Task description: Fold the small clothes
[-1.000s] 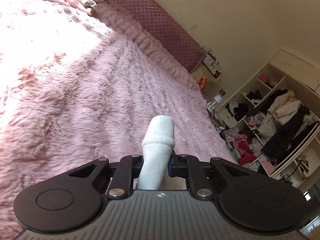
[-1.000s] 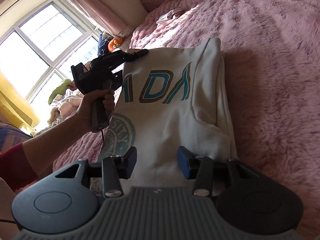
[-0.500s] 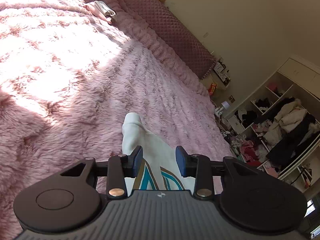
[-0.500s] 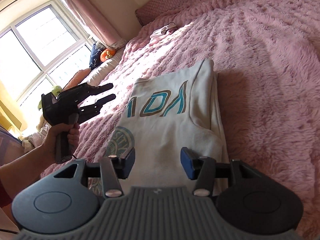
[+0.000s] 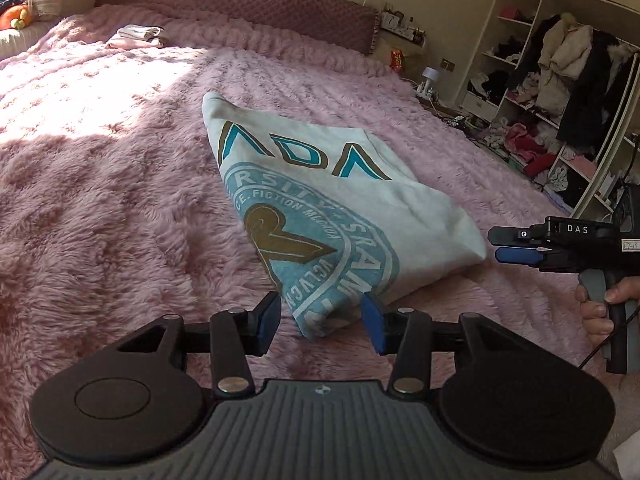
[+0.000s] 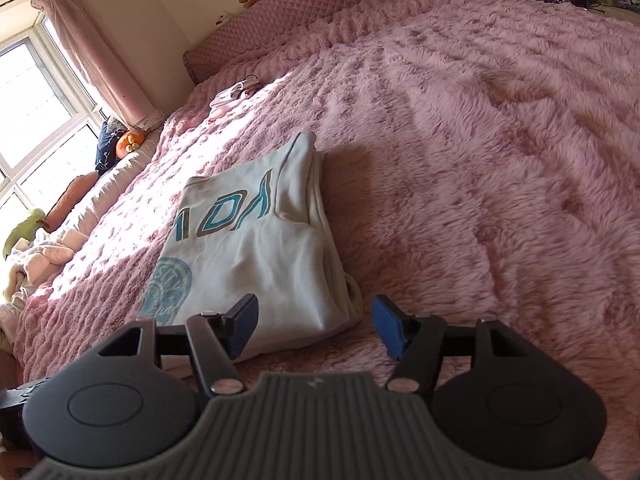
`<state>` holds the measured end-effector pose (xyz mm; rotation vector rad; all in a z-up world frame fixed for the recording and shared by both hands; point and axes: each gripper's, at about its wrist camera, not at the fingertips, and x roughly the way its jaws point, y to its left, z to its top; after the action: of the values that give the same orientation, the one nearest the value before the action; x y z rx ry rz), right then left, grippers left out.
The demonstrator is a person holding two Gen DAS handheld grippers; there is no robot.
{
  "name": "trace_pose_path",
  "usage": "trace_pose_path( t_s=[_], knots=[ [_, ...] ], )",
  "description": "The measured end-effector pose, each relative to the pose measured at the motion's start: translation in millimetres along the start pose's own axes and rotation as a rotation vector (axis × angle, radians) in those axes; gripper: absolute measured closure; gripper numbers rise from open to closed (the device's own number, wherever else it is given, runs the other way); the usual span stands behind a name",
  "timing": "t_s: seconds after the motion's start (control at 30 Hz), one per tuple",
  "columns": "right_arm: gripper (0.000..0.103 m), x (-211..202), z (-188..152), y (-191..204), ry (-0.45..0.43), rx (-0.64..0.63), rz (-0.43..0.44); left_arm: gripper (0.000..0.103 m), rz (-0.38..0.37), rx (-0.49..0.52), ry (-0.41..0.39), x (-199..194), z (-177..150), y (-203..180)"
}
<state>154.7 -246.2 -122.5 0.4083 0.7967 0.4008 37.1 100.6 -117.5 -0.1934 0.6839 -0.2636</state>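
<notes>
The left gripper (image 5: 318,322) is no longer pinching the white shirt (image 5: 320,200); its jaws are now standing released, with the near corner of the shirt lying just ahead of them on the pink bed (image 5: 100,200). The right gripper (image 6: 314,326) is also hanging with its jaws spread, empty, the folded edge just in front of them. This fold is probably finishing, and both tools are backing away.

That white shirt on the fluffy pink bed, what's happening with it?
A person is folding clothes using a gripper in each hand. The white shirt lies folded on the pink blanket. The left gripper is open right at the shirt's near corner, and the right gripper is open just short of its other end. Neither holds anything. A small folded pile sits farther up the bed.
</notes>
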Motion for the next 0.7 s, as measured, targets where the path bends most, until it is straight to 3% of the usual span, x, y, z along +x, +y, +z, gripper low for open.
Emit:
trace_pose_path(
  t_s=[0.17,0.23,0.27,0.3,0.33,0.5,0.7],
  knots=[
    [0.049,7.7,-2.0,4.7,0.003,0.029,-0.016,0.086,0.054,0.118,0.039,6.0,-4.5,-15.0],
    [0.065,13.9,-1.3,9.1,0.017,0.025,-0.018,0.091,0.082,0.188,0.053,9.3,-6.5,-21.5],
    [0.079,16.2,-1.2,11.1,0.023,0.016,-0.028,0.093,0.097,0.220,0.060,11.0,-8.0,-24.9],
    [0.099,18.4,-1.0,13.2,0.030,0.002,-0.041,0.095,0.112,0.239,0.073,12.7,-8.3,-26.6],
    [0.103,20.1,-0.3,14.1,0.035,-0.010,-0.040,0.097,0.123,0.247,0.079,13.8,-8.4,-27.1],
    [0.103,4.1,9.1,15.5,-0.043,-0.022,-0.058,0.098,0.158,0.267,0.108,11.5,-3.7,-30.6],
    [0.103,29.3,2.7,-8.3,0.041,0.010,-0.076,0.097,0.127,0.245,0.185,23.5,-8.1,-24.4]
  ],
)
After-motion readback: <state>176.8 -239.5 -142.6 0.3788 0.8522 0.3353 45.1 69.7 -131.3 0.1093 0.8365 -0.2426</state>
